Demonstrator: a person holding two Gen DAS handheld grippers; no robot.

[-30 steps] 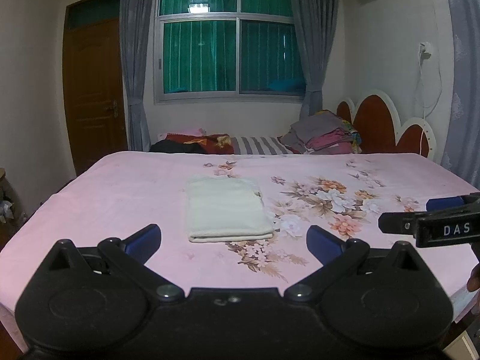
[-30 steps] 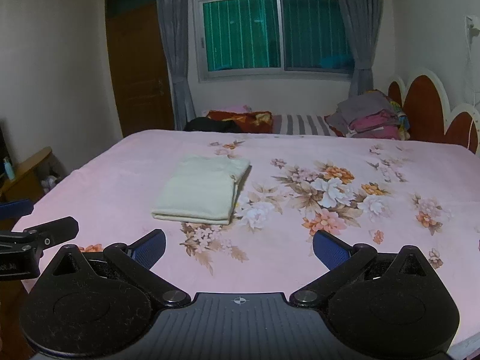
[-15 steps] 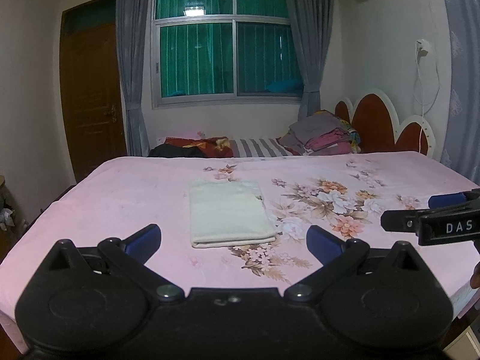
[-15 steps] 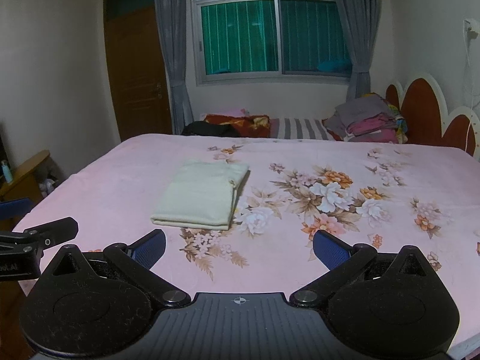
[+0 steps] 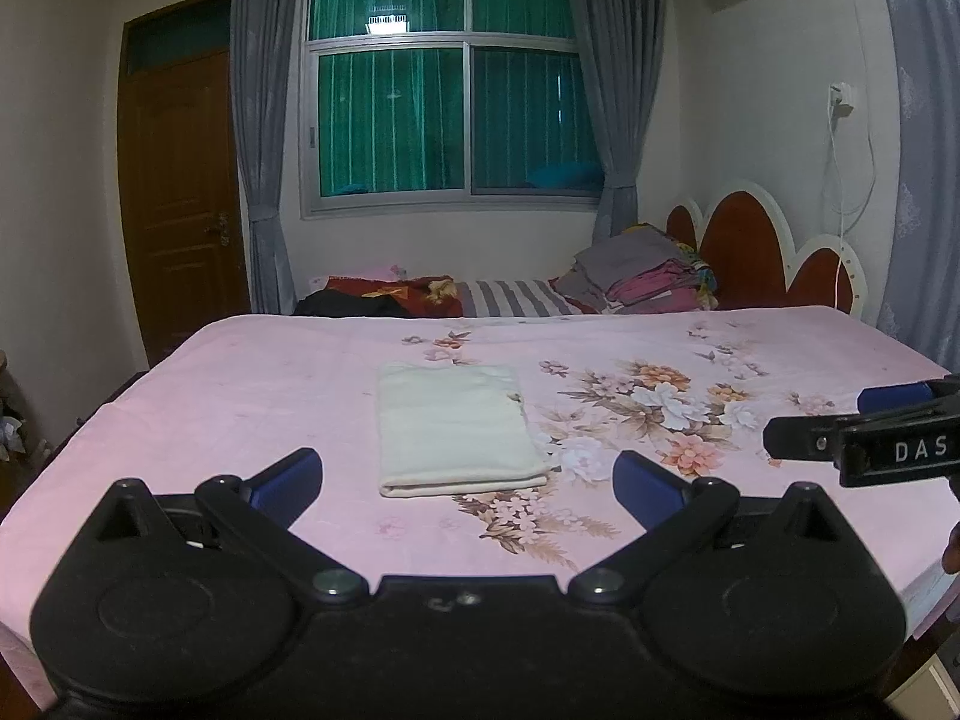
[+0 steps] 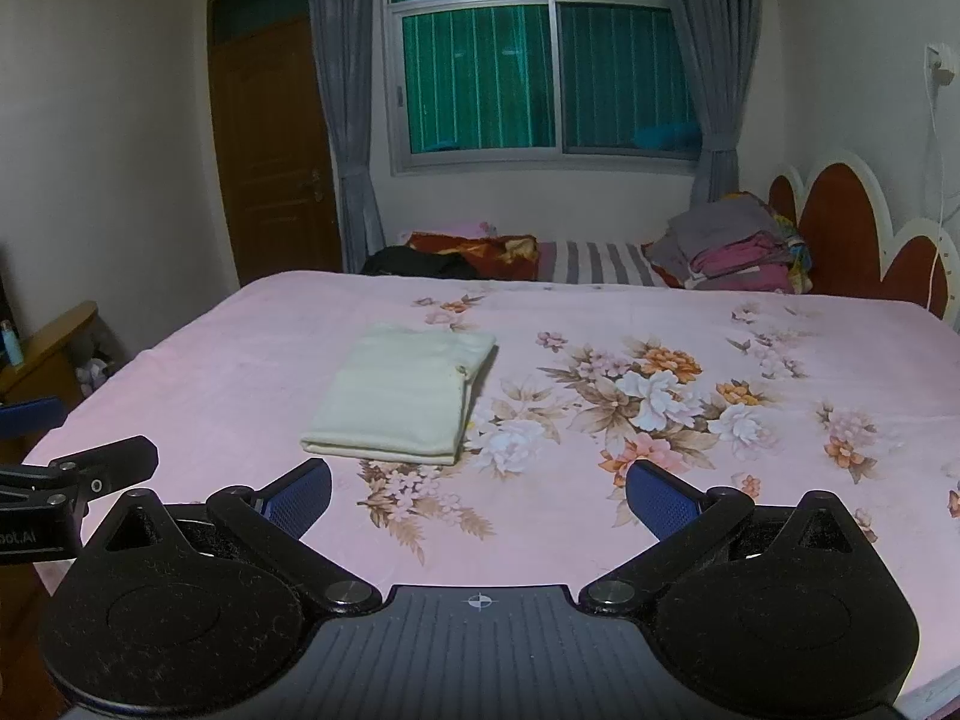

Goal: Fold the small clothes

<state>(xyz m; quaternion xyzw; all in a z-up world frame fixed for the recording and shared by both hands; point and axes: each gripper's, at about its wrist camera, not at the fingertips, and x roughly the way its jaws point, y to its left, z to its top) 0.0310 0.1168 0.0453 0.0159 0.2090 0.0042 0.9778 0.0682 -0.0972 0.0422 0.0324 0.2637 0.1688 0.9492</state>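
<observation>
A cream cloth (image 5: 453, 429) lies folded into a flat rectangle on the pink floral bed sheet (image 5: 252, 396). It also shows in the right wrist view (image 6: 405, 399). My left gripper (image 5: 468, 483) is open and empty, held back from the cloth over the bed's near edge. My right gripper (image 6: 480, 495) is open and empty, to the right of the cloth and also back from it. Each gripper shows at the edge of the other's view: the right gripper (image 5: 864, 441) and the left gripper (image 6: 72, 480).
A pile of folded clothes (image 5: 642, 279) and dark bedding (image 5: 384, 297) lie at the far side of the bed. A red scalloped headboard (image 5: 774, 258) stands at the right. A wooden door (image 5: 180, 198) and a low wooden stand (image 6: 42, 354) are at the left.
Both grippers have lifted and drawn back a little from the bed. The folded cloth has not moved.
</observation>
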